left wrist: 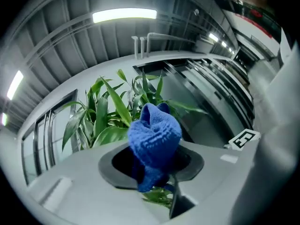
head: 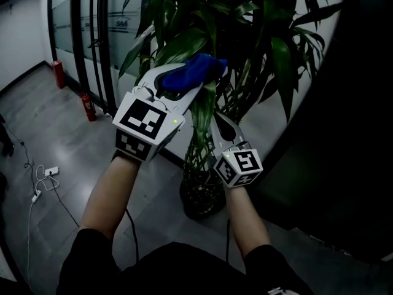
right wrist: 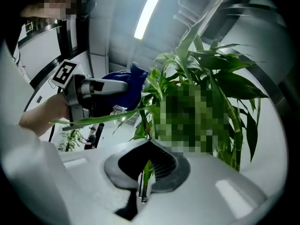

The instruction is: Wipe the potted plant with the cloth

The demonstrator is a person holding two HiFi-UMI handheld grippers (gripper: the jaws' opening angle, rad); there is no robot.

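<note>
Blue cloth (left wrist: 154, 135) pinched by left gripper (left wrist: 157, 179); leaf (head: 202, 109) clamped by right gripper (right wrist: 143, 182). Leaf best held taut, cloth drawn lightly along blade; tearing to be avoided.

Left tongs (left wrist: 157, 184) clamp blue cloth (left wrist: 154, 137) before green leaves (left wrist: 110, 118).

This looks like a hallway in an office building. A long wall of glass panels (head: 61, 23) in dark frames runs down one side. The floor (head: 55, 128) is smooth and grey. Two red fire extinguishers (head: 90, 107) stand by the glass. A white power strip (head: 51, 171) and its cord lie on the floor. Long strip lights (left wrist: 124, 15) shine on the ceiling. A big potted plant (head: 276, 48) stands on the floor.
</note>
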